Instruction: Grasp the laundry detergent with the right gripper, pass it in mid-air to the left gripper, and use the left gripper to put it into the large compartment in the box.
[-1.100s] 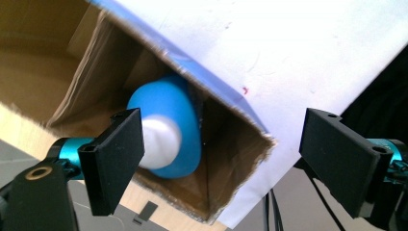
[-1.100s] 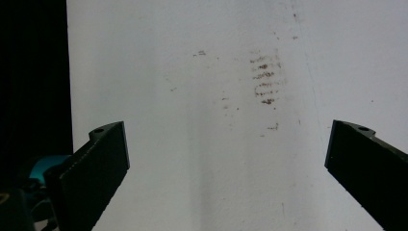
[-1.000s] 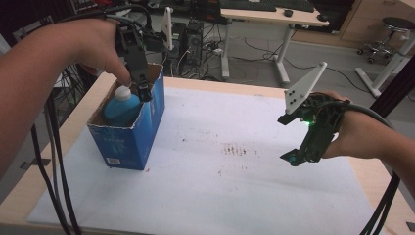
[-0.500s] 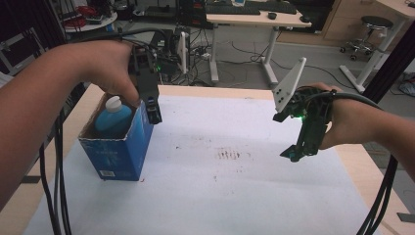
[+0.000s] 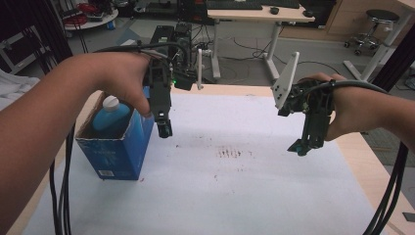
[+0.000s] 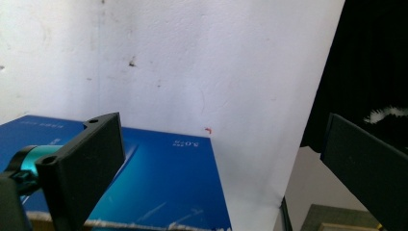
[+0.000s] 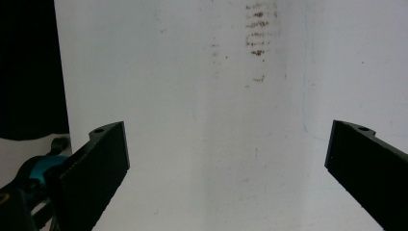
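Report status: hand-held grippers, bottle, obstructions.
Left hand-held gripper open, empty, beside the blue box. Right hand-held gripper open, hovering over the white sheet. Blue bottle upright in box. Nothing in the way.

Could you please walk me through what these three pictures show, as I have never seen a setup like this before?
There is no robot here: a person holds a hand-operated two-jaw gripper in each hand. The high view looks down from above the person's side of the table, which is covered with a white sheet. The left gripper hangs beside a blue box that stands open with a blue bottle with a white cap inside it. The right gripper hovers over the bare sheet, near a patch of dark marks.

The other two pictures come from cameras riding on the grippers, looking along their black jaws. The left gripper view shows the box's blue side below; the right gripper view shows the stained sheet. Both grippers are open and hold nothing.
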Available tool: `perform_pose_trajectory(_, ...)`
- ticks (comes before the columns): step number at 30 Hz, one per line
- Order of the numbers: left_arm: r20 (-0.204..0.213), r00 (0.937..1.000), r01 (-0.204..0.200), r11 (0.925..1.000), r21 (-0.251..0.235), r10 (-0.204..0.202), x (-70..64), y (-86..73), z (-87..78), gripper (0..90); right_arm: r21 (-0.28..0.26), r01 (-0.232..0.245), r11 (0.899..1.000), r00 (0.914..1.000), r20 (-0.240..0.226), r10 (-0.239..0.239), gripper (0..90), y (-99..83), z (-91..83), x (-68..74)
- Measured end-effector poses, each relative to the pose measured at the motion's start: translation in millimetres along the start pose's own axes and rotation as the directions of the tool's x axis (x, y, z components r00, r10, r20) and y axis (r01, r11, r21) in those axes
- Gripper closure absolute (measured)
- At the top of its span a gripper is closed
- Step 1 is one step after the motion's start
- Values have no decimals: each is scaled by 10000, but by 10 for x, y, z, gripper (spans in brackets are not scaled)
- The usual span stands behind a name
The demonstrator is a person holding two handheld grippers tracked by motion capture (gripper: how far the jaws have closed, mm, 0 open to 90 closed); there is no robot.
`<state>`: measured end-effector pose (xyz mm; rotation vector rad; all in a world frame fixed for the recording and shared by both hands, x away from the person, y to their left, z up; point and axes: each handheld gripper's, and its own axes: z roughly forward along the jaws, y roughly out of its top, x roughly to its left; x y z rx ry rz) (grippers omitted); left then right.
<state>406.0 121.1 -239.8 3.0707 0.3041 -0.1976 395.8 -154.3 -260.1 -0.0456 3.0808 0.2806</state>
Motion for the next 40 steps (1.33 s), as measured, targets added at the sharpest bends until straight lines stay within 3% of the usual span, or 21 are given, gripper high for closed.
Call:
perform_pose_trajectory(5, 6, 9999, -167, 9998, 124, 167, 17, 61, 99, 16, 356, 21, 9994, 10000, -50, -19, 9, -35, 41, -16)
perform_pose_trajectory(11, -8, 9996, -267, 9996, 96, 267, 26, 82, 173, 16, 297, -3, 9996, 10000, -48, 4, 8, -47, 46, -34)
perform_pose_trajectory(40, -246, 9984, -511, 9987, 32, 512, 21, 194, 218, 16, 184, -195, 9996, 9998, -11, 195, 9, -141, 63, -58)
